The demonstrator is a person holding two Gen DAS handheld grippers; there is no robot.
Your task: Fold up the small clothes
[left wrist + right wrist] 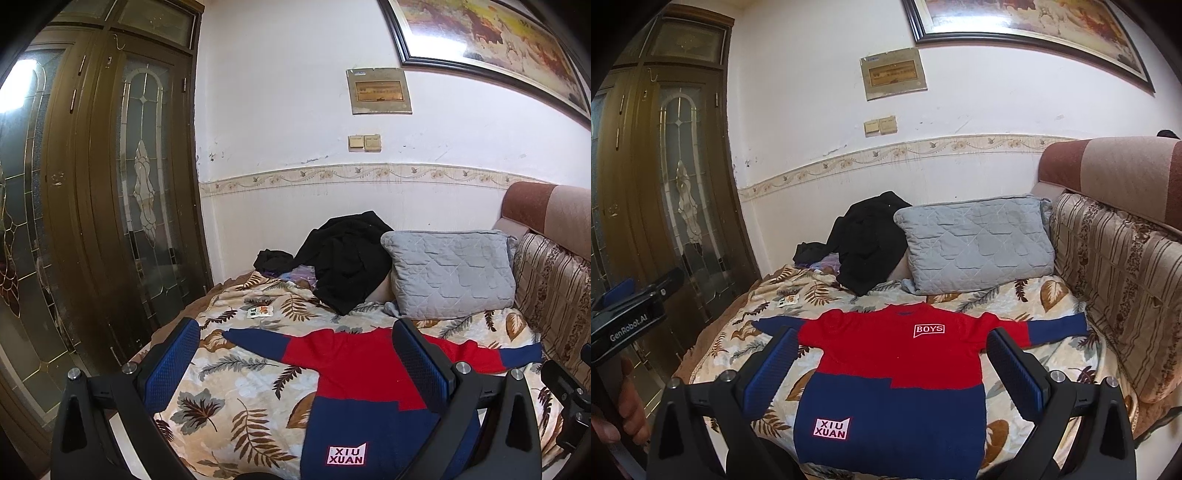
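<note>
A small red and navy sweater (894,373) lies flat, face up, on a leaf-print blanket (1015,299), sleeves spread to both sides. It carries a "BOYS" patch on the chest and a "XIU XUAN" patch near the hem. In the left wrist view the same sweater (354,373) sits right of centre. My left gripper (295,332) hovers open above its left side, holding nothing. My right gripper (892,343) hangs open over the sweater's body, its fingers straddling the red part without touching it.
A grey quilted pillow (979,243) and a heap of black clothing (868,240) lie at the bed's far end. A striped sofa back (1119,273) runs along the right. Glazed wooden doors (110,184) stand to the left. A small packet (260,312) rests on the blanket.
</note>
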